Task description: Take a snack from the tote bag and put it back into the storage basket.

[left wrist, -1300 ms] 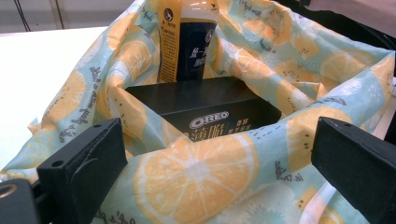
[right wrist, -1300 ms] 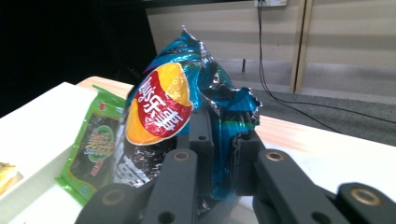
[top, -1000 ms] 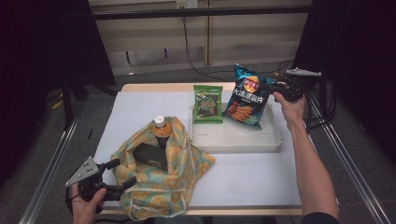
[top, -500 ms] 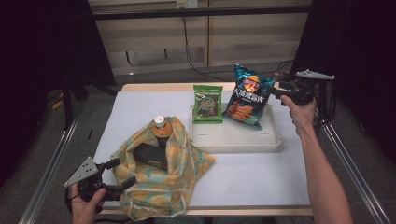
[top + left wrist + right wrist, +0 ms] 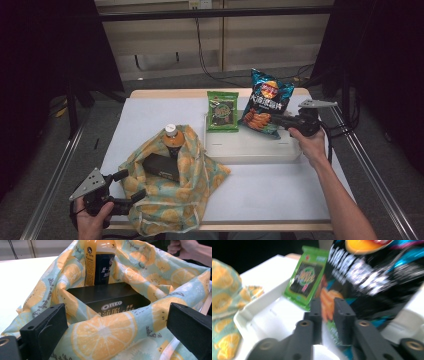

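Observation:
A blue chips bag point(image 5: 265, 102) leans upright at the back of a white tray point(image 5: 250, 150), beside a green snack packet point(image 5: 223, 111). My right gripper point(image 5: 276, 120) comes in from the right at the chips bag's lower edge. Its jaws have just been closing, and in the right gripper view the right gripper point(image 5: 328, 312) pinches the chips bag point(image 5: 372, 277) between narrow jaws. My left gripper point(image 5: 131, 184) stands open at the near edge of a lemon-print cloth bag point(image 5: 170, 205). In the cloth bag are a bottle point(image 5: 100, 262) and a black Oreo box point(image 5: 110, 298).
The cloth bag point(image 5: 105, 332) lies spread between the left gripper point(image 5: 116, 322) jaws. The green snack packet point(image 5: 308, 275) and the tray's wall point(image 5: 262, 312) lie left of the right jaws. Bare white tabletop point(image 5: 270, 190) lies in front of the tray.
My right gripper has dropped and moved left onto the chips bag's lower edge, and its jaws have narrowed around it. The left gripper has stayed put.

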`<state>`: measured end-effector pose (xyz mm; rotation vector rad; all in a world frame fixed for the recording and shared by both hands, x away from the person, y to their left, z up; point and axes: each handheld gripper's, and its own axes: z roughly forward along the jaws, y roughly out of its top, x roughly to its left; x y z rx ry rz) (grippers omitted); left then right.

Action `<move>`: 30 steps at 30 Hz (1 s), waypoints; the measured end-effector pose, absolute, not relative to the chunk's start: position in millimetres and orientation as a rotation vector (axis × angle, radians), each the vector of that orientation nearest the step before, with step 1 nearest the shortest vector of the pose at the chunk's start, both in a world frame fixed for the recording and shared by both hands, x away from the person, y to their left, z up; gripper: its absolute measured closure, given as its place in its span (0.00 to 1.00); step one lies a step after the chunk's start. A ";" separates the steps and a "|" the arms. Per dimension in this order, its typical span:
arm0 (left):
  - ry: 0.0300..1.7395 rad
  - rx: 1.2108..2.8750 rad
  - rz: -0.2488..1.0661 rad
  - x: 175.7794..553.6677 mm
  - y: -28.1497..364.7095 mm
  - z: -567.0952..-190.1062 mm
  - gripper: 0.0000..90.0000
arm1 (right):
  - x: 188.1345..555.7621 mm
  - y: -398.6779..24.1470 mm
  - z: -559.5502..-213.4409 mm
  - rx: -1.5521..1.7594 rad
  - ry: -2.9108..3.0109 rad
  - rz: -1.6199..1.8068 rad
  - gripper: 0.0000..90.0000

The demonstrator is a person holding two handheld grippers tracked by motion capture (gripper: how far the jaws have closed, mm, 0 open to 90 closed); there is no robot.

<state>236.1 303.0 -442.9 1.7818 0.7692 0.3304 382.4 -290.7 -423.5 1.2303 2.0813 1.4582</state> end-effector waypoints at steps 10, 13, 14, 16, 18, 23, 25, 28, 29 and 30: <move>0.771 1.779 0.334 235.7 303.0 -442.6 0.03 | 391.9 -271.8 -445.0 1.212 2.269 1.398 1.00; 0.765 1.774 0.334 236.0 303.7 -442.3 0.03 | 395.2 -269.6 -450.1 1.228 2.304 1.378 1.00; 0.765 1.773 0.334 236.0 303.7 -442.2 0.03 | 396.4 -269.0 -451.9 1.242 2.315 1.372 1.00; 0.766 1.778 0.336 236.4 303.8 -442.3 0.03 | 399.3 -268.2 -455.0 1.249 2.320 1.362 1.00; 0.763 1.784 0.333 236.8 303.4 -442.7 0.03 | 402.0 -265.8 -455.6 1.254 2.334 1.357 1.00; 0.762 1.769 0.320 236.5 303.9 -443.1 0.03 | 409.5 -256.4 -454.5 1.251 2.365 1.298 1.00; 0.769 1.772 0.329 236.2 304.1 -442.7 0.03 | 412.8 -255.6 -455.5 1.270 2.363 1.280 1.00; 0.765 1.777 0.332 236.5 304.7 -442.5 0.03 | 416.9 -257.1 -457.4 1.287 2.373 1.231 1.00; 0.770 1.768 0.330 236.6 304.2 -442.3 0.03 | 417.7 -257.9 -457.6 1.290 2.379 1.221 1.00; 0.771 1.763 0.330 236.7 304.2 -442.0 0.03 | 418.6 -258.7 -457.7 1.295 2.380 1.206 1.00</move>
